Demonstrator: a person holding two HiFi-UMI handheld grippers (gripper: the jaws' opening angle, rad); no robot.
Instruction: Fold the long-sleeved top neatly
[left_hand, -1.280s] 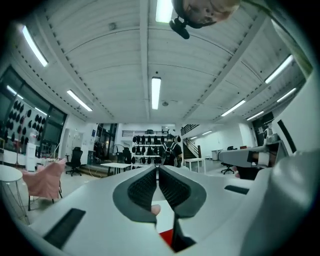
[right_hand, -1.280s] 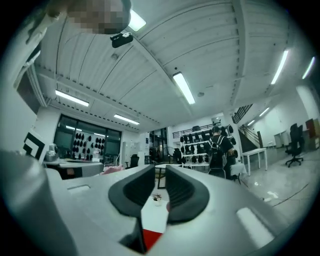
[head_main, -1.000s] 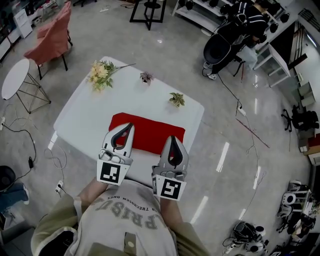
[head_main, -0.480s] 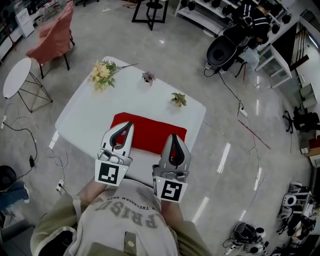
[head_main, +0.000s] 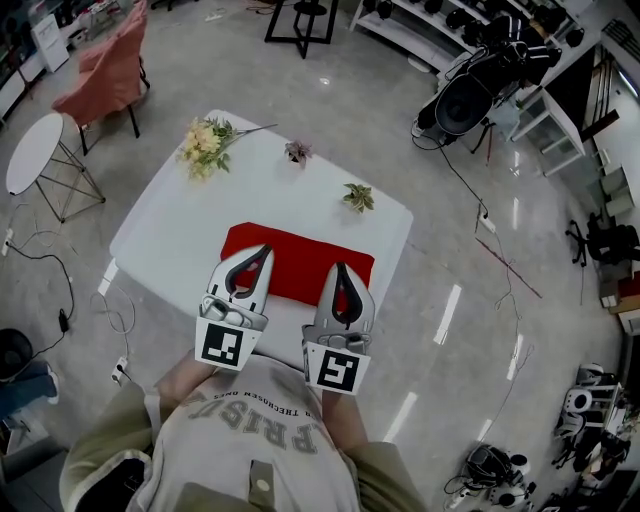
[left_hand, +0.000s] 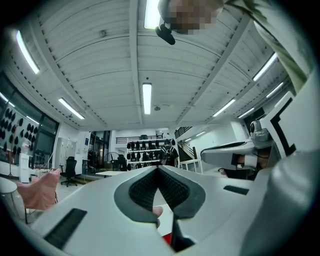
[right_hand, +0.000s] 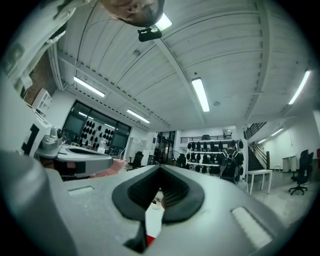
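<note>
Red long-sleeved top (head_main: 298, 260): a flat rectangle near the front edge of the white table (head_main: 170, 235), long axis running left to right across you. Left gripper (head_main: 263, 250) and right gripper (head_main: 340, 267): both closed tight, holding nothing, and level above the top's near edge, one over each half, about equally near. Since a second ago, your right gripper has tilted slightly toward the left one. The top lies unchanged.

Near edge of the red top (head_main: 298, 258), partly hidden under the left gripper (head_main: 264, 249) and right gripper (head_main: 341, 267).
</note>
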